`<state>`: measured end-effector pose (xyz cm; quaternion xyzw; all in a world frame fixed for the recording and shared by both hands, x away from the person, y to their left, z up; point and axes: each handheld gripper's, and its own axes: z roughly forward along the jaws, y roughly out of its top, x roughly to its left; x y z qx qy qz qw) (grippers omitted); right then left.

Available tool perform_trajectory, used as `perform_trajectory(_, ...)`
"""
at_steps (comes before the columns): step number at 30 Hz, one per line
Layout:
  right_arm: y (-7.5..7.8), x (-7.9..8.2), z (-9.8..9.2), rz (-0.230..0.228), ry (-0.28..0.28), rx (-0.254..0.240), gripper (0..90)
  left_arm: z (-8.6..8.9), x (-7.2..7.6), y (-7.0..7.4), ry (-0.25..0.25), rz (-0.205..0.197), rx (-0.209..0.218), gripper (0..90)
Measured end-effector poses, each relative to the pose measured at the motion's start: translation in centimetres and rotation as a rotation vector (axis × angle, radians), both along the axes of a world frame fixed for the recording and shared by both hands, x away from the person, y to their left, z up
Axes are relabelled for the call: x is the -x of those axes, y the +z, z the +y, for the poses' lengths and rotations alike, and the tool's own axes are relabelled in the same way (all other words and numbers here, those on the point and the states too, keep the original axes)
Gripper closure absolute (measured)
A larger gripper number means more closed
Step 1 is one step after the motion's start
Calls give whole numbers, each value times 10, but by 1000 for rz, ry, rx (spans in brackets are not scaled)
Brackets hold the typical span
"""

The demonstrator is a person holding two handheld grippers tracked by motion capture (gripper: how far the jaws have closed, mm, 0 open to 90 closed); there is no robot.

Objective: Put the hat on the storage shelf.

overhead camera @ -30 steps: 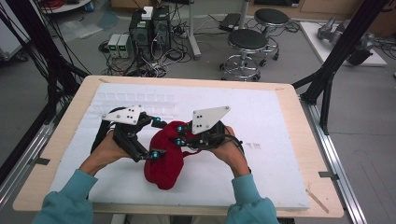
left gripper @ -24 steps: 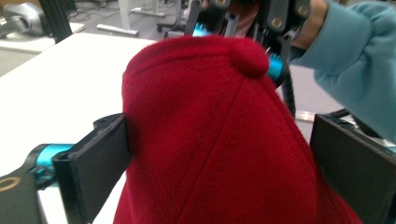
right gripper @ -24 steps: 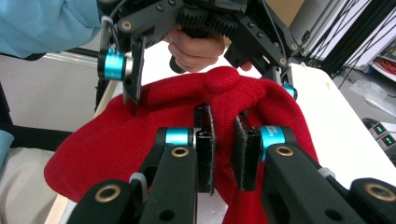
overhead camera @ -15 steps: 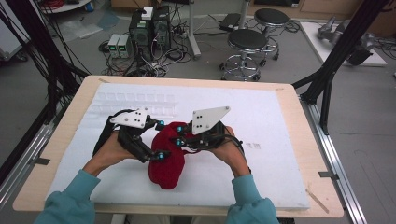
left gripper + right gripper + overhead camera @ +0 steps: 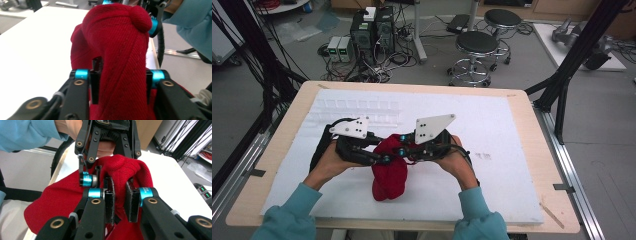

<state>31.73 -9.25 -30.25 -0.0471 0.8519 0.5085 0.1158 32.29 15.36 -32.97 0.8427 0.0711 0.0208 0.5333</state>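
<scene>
A red knitted cloth [image 5: 389,180] lies bunched on the white foam board [image 5: 502,130], its upper end lifted between both grippers. My left gripper [image 5: 383,159] comes in from the left. Its jaws have just been closing and now pinch a thick fold of the cloth [image 5: 117,37], as the left gripper [image 5: 121,82] view shows. My right gripper [image 5: 402,150] meets it from the right. In the right gripper [image 5: 120,200] view its pads squeeze a narrow ridge of the cloth [image 5: 57,202]. The two grippers' tips nearly touch.
The foam board covers most of a wooden table [image 5: 532,115]. Behind the table on the floor stand two stools [image 5: 479,45], computer boxes [image 5: 372,30] and tangled cables. Black frame struts [image 5: 572,65] rise at both sides.
The left gripper's jaws have narrowed from wide open onto the cloth's left fold, and the cloth has bunched up tighter. The right gripper has kept its grip and place.
</scene>
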Motion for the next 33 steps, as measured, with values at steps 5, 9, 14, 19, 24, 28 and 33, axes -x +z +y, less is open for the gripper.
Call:
perform_trajectory(5, 0, 0, 1, -4, -17, -1, 795, 1, 1, 0, 27, 1, 3, 770)
perform_trajectory(9, 0, 1, 0, 2, -19, 3, 782, 1, 4, 1, 38, -35, -5, 808)
perform_trajectory(14, 1, 1, -1, -15, -21, -9, 714, 2, 5, 2, 51, -34, -7, 825)
perform_trajectory(19, 2, 2, -2, -14, -112, -72, 323, 5, 4, 1, 81, -38, -6, 829)
perform_trajectory(24, 1, 2, 1, 15, -182, -99, 129, 6, 4, 2, 95, -41, 7, 830)
perform_trajectory(28, 2, 4, 1, 30, -214, -119, 107, 8, 3, 3, 120, -43, -2, 831)
perform_trajectory(33, 4, 7, 1, 49, -247, -124, 107, 10, 0, 4, 163, -38, 17, 831)
